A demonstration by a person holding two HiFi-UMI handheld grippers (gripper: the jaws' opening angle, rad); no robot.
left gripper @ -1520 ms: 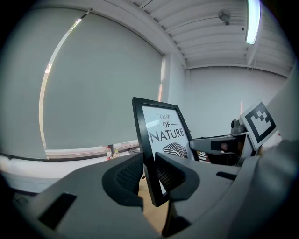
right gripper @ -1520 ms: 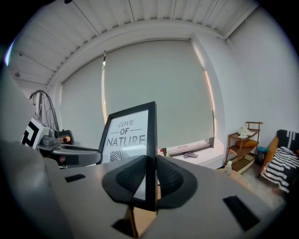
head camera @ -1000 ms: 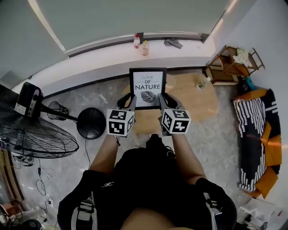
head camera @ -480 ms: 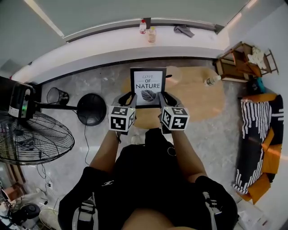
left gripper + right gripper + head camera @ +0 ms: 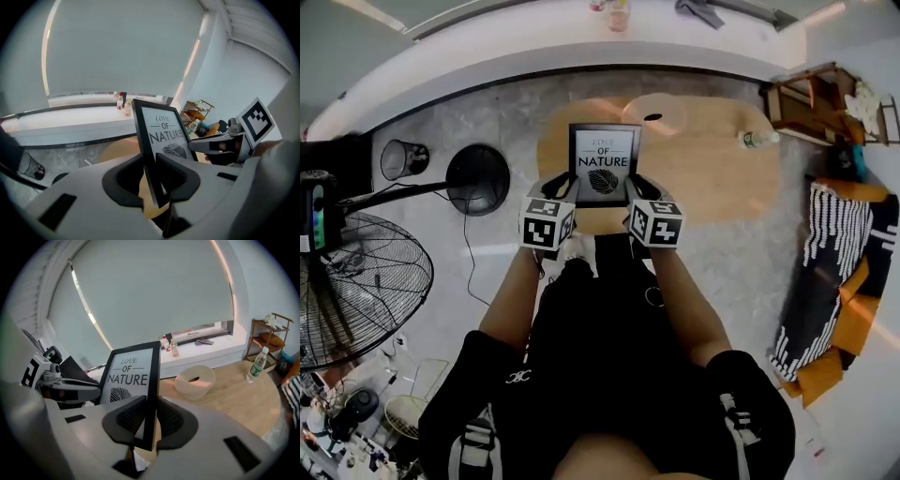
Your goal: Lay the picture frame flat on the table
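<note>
**Frame upright, now over the table's near edge**

We hold the picture frame [image 5: 604, 164] upright, our left gripper [image 5: 151, 176] pinching its left edge and our right gripper [image 5: 149, 420] its right edge. Over the last second the table [image 5: 712, 178] has come closer beneath us, so the frame now stands over its near edge. We cannot tell if they touch. Nothing is tilted yet. We judge laying it down comes next, short of the white bowl [image 5: 661, 112].
</note>
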